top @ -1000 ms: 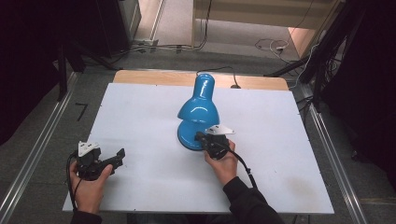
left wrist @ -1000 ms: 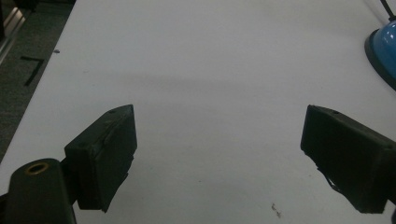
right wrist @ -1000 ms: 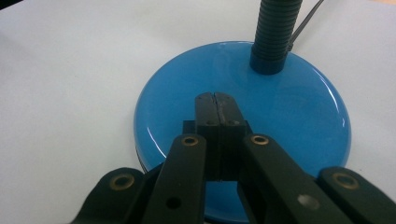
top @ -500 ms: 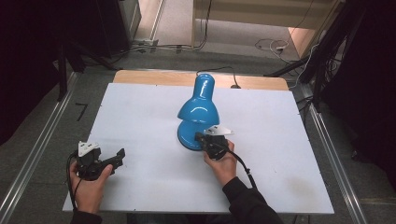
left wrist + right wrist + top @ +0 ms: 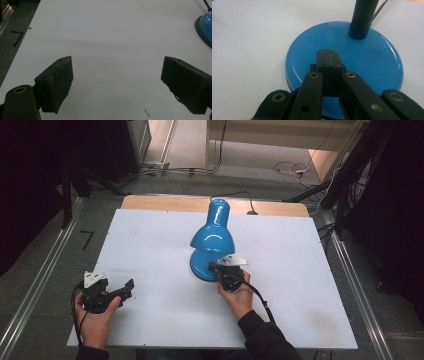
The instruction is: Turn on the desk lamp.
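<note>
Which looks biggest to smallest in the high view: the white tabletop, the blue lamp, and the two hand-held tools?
1. White tabletop, by far the largest.
2. Blue lamp.
3. Left tool and right tool: these look about the same size, so I would not rank one above the other.

A white worktop (image 5: 150, 245) with a bare wooden strip (image 5: 165, 203) along its far edge was set on a grey floor (image 5: 45, 245). Metal rails (image 5: 30, 295) were laid along both sides. Cables (image 5: 190, 170) were strewn beyond it, and the surroundings were left dark.
</note>
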Tool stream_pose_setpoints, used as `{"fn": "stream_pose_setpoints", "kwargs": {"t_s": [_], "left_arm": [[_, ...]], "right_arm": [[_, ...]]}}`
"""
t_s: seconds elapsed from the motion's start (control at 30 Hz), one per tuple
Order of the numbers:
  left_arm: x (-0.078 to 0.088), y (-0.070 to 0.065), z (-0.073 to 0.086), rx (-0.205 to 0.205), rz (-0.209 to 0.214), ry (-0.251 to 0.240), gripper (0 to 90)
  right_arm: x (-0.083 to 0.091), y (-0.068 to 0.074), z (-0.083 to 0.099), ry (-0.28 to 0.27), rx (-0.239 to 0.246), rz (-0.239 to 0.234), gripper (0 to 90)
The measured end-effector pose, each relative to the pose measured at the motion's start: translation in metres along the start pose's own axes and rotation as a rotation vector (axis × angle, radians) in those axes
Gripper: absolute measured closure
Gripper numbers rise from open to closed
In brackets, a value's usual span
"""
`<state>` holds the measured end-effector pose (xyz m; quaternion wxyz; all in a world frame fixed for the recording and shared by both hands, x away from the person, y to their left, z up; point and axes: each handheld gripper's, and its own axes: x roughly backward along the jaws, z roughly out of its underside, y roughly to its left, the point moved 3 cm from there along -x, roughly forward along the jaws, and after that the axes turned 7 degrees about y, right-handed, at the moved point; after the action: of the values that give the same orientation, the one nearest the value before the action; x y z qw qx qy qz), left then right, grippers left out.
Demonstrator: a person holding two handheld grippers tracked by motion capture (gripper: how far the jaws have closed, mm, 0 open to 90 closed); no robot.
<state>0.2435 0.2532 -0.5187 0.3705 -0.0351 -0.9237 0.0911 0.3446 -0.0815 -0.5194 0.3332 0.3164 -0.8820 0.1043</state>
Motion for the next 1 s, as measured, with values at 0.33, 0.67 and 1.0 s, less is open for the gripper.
{"fn": "stream_pose_setpoints", "kwargs": {"t_s": [0.33,0.67,1.0], "left_arm": [[0.0001,-0.0001,0.0000,0.001,0.001,-0.001,11.7],[0.0006,-0.0004,-0.0001,0.000,-0.001,-0.003,11.7],[0.0011,0.0007,-0.0005,0.001,0.000,-0.006,11.7]], "right_arm": [[0.0000,0.0012,0.0006,-0.001,0.012,0.009,88.0],[0.0000,0.0094,0.0034,0.006,0.056,0.019,88.2],[0.0022,0.0039,0.0018,0.029,-0.014,-0.034,84.7]]}}
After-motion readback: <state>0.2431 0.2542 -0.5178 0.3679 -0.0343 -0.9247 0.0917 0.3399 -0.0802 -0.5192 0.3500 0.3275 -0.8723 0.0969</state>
